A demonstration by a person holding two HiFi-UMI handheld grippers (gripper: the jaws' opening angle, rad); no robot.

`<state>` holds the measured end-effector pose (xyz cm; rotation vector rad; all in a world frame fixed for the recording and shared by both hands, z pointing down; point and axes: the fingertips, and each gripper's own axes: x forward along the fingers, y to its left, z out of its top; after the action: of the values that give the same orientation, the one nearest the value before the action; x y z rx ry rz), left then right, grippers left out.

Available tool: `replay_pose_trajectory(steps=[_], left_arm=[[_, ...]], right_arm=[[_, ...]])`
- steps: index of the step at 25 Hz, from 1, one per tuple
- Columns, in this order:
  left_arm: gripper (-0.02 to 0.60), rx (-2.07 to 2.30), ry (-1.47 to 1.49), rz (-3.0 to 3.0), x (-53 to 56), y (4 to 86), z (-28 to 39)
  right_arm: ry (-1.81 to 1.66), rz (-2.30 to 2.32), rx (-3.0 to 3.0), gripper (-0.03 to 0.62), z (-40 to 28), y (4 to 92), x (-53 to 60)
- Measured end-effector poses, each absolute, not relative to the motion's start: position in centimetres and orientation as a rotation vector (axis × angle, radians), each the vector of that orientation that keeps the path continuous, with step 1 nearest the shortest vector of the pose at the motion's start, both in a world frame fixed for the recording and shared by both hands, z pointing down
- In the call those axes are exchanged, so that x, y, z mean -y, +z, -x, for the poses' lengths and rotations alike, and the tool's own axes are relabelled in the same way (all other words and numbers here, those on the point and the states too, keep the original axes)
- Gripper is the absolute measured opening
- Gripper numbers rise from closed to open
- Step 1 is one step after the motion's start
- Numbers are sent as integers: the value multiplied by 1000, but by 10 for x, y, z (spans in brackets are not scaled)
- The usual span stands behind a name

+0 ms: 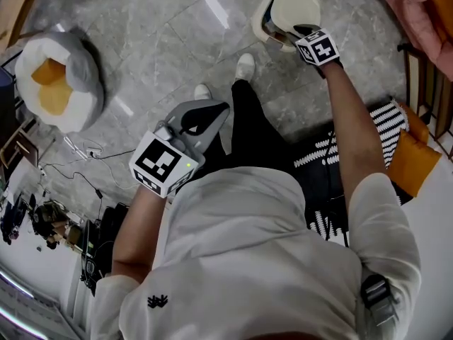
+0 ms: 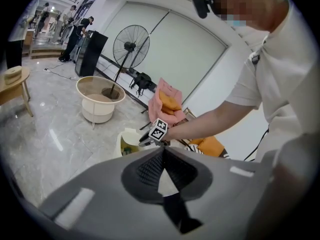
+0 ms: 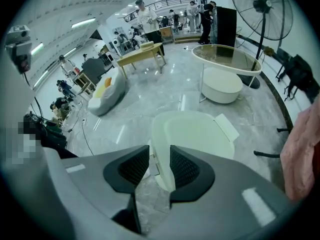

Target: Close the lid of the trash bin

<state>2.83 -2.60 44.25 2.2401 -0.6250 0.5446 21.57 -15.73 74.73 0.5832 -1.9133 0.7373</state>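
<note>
The right gripper [image 3: 159,159], jaws pinched on the thin rim of the raised lid [image 3: 195,131] of the trash bin [image 1: 263,21] at one o'clock, may lose that rim and let it slam, or drag the light bin over, since the left gripper [image 2: 163,151], jaws together and empty, steadies nothing.

trash bin [image 1: 257,20]: cream, upright on floor | lid [image 1: 294,7]: cream, tilted up, part-open
</note>
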Motion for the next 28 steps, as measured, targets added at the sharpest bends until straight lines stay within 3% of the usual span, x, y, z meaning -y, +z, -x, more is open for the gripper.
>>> replay_pose_trajectory(steps=[28], left_arm=[[57, 636, 561, -2117, 0, 479, -27]], right_arm=[[744, -463, 1866, 121, -199, 829, 119]])
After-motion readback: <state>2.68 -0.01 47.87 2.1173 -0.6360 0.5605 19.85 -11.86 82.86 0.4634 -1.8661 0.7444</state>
